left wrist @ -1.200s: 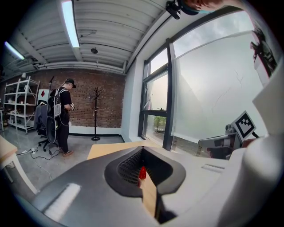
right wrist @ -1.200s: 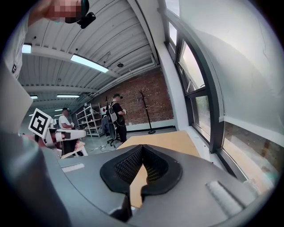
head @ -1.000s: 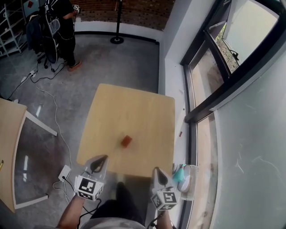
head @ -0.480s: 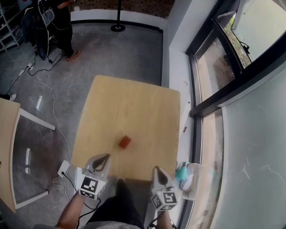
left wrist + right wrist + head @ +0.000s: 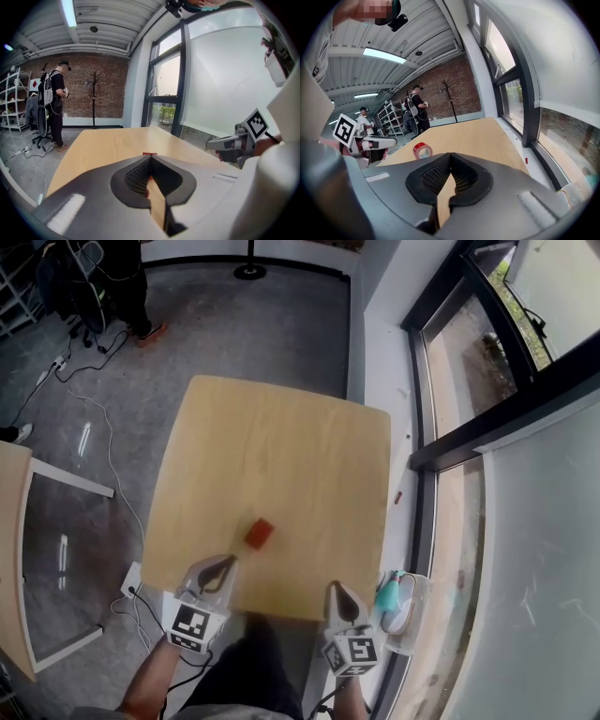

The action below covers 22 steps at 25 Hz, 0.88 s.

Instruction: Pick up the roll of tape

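Note:
The red roll of tape (image 5: 259,533) stands on edge on the light wooden table (image 5: 281,446), near its front edge and left of centre. My left gripper (image 5: 225,564) is shut and empty, its tips over the table's front edge just short of the roll and slightly to its left. In the left gripper view the tape (image 5: 150,153) peeks out right above the closed tips of the left gripper (image 5: 151,157). My right gripper (image 5: 335,589) is shut and empty at the front edge, further right. In its own view the right gripper (image 5: 450,155) points down the table, the tape (image 5: 422,150) off to the left.
A second table (image 5: 14,549) stands at the left. A power strip and cables (image 5: 134,579) lie on the floor by the table's front left corner. A window wall (image 5: 450,427) runs along the right, with a teal object (image 5: 386,594) on its sill. A person (image 5: 127,277) stands far back.
Both grippers have sunk and come forward to the table's front edge, still shut. The tape has not moved.

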Each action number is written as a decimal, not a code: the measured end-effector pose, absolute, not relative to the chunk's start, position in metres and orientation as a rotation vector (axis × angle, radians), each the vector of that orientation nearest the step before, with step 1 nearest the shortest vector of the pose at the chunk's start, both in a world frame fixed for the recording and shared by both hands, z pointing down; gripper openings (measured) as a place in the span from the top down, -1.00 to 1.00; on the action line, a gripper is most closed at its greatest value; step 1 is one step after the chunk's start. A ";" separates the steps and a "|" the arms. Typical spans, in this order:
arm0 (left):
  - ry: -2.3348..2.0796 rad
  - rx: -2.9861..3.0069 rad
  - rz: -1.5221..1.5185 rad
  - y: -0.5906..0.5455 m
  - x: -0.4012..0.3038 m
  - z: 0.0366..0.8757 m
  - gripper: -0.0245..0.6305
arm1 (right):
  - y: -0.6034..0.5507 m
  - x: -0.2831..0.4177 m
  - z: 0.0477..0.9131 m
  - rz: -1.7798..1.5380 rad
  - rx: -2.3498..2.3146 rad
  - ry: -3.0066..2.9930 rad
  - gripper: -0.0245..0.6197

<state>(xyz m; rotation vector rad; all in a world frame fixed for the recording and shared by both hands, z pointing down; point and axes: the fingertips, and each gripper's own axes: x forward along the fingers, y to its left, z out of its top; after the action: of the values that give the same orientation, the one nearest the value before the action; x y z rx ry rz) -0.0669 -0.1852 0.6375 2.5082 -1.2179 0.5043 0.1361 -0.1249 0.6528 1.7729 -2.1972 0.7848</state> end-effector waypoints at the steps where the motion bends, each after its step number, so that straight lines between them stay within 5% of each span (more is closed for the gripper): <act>1: -1.217 2.501 0.505 -0.187 -0.067 0.641 0.92 | -0.126 0.136 0.657 0.795 1.759 -2.194 0.88; 15: -1.172 2.492 0.587 -0.204 -0.053 0.662 0.91 | -0.135 0.133 0.666 0.843 1.738 -2.200 0.88; 22: -1.136 2.501 0.613 -0.212 -0.043 0.670 0.48 | -0.135 0.139 0.670 0.825 1.745 -2.196 0.88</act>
<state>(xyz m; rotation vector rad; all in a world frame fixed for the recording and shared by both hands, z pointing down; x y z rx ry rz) -0.0431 -0.2125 0.6696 2.5008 -1.1362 0.6127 0.1388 -0.1353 0.6700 1.7452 -2.1960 0.8249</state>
